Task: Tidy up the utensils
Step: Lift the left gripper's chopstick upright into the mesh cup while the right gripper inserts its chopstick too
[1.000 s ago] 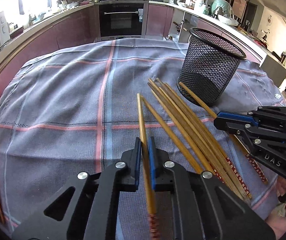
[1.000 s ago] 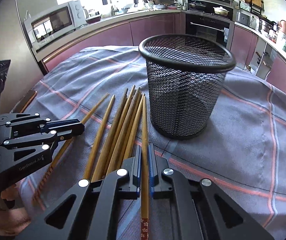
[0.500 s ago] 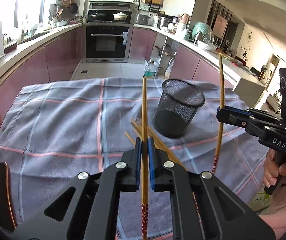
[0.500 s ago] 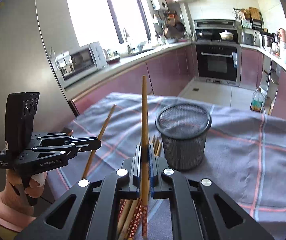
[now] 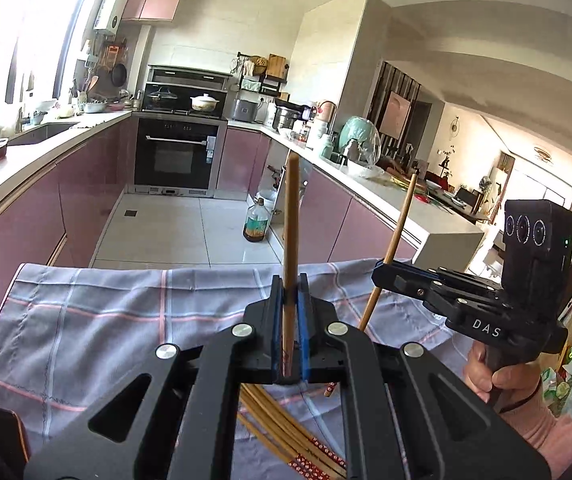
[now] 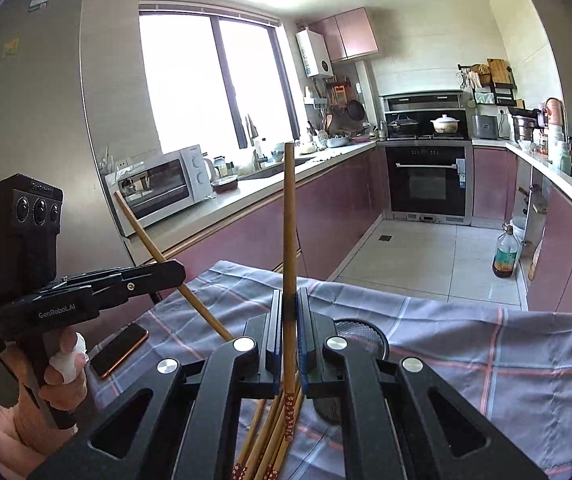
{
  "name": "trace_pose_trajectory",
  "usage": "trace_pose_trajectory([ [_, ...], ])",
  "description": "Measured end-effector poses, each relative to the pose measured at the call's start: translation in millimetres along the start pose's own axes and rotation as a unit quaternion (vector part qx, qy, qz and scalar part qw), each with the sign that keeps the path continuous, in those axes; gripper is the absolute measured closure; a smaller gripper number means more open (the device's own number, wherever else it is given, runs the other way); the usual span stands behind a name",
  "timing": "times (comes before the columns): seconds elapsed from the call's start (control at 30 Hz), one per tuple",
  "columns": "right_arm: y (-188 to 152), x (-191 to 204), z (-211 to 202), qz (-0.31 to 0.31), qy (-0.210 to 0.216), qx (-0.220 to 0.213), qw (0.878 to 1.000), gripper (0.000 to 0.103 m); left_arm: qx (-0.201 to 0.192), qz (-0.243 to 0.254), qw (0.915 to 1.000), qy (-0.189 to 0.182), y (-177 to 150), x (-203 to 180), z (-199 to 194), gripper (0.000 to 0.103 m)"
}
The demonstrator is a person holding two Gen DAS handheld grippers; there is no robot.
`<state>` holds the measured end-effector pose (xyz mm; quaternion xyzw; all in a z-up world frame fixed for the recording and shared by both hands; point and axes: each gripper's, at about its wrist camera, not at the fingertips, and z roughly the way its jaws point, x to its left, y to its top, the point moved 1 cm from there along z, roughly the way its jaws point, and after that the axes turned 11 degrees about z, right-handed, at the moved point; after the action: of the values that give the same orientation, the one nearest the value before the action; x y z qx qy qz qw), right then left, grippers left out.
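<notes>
**A:** Chopstick status?

**B:** I have 2 up in the air. My left gripper (image 5: 289,300) is pinched tight on 1 chopstick (image 5: 290,216), plain tip pointing up, patterned end hanging below the pads. My right gripper (image 6: 290,312) is clamped the same way on a second chopstick (image 6: 289,216). Both held somewhere along the lower half; the exact spot is hidden by the fingers.

**A:** How do they handle?

**B:** My read: light, stiff, thin wood or bamboo, smooth finish. Little weight to fight, but a round, slick shaft can swivel between flat pads. In the right wrist view the left one leans well off vertical, so some pivoting looks likely. I would rather hold nearer the middle, square across the shaft, than at a tapered tip.

**A:** The rest?

**B:** A loose bundle of chopsticks (image 6: 269,436) lies on the checked cloth (image 6: 486,344) below both grippers, red flowered ends toward me. The mesh cup (image 6: 366,336) stands just beside them, mostly hidden behind my right fingers; only part of its rim shows.

**A:** Hazards?

**B:** A phone (image 6: 119,350) lies on the cloth near my left hand (image 6: 63,376). The 2 raised sticks are apart but close enough to cross over the cup. I'd lower 1 at a time, tip aimed inside the rim.
</notes>
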<state>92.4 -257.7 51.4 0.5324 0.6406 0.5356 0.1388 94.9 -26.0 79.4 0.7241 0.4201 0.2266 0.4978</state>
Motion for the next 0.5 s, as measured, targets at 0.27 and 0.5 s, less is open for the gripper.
trace_pose_trajectory([
  [0.27, 29, -4, 0, -0.002, -0.010, -0.036, 0.999, 0.098, -0.030, 0.005, 0.9995, -0.001, 50, -8, 2, 0.096],
  [0.5, 41, -18, 8, 0.010, -0.033, -0.049, 0.998, 0.098, -0.035, 0.020, 0.9992, 0.006, 78, -21, 23, 0.096],
])
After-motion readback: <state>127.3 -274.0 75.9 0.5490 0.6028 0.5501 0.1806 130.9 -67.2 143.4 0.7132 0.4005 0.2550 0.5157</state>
